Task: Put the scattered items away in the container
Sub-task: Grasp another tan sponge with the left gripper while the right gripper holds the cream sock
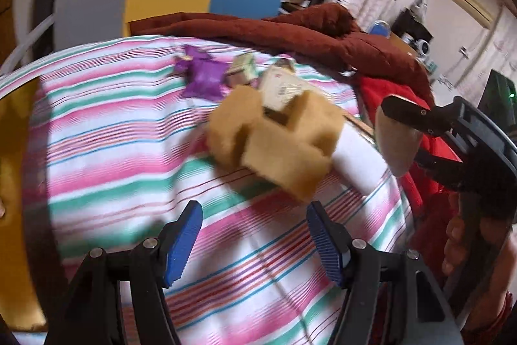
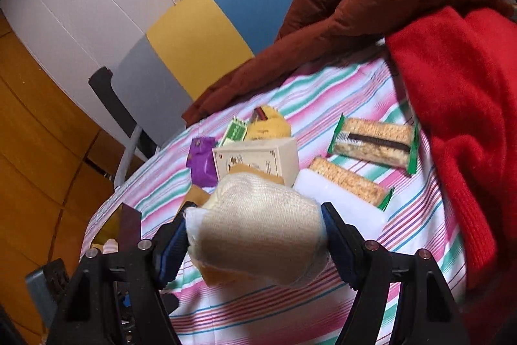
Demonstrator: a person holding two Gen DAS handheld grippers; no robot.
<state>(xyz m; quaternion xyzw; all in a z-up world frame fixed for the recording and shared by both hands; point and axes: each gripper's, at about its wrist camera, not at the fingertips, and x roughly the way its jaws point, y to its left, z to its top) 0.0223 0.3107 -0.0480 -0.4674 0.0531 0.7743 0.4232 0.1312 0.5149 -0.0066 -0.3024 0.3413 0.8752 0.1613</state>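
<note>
Right wrist view: right gripper (image 2: 255, 243) clamps a wrapped beige bread roll (image 2: 258, 231) above the striped bedsheet (image 2: 420, 235), near a cardboard box (image 2: 258, 162). Left wrist view: left gripper (image 1: 255, 238), fingers apart, faces the open cardboard box (image 1: 274, 134).

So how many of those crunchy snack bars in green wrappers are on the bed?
2. One snack bar lies beside the red sweater; the other bar lies nearer, on a white pad. More could be hidden.

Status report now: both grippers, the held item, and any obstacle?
Left gripper open, empty. Right gripper shut on wrapped bundle. Cardboard box open ahead of left, way clear.
</note>
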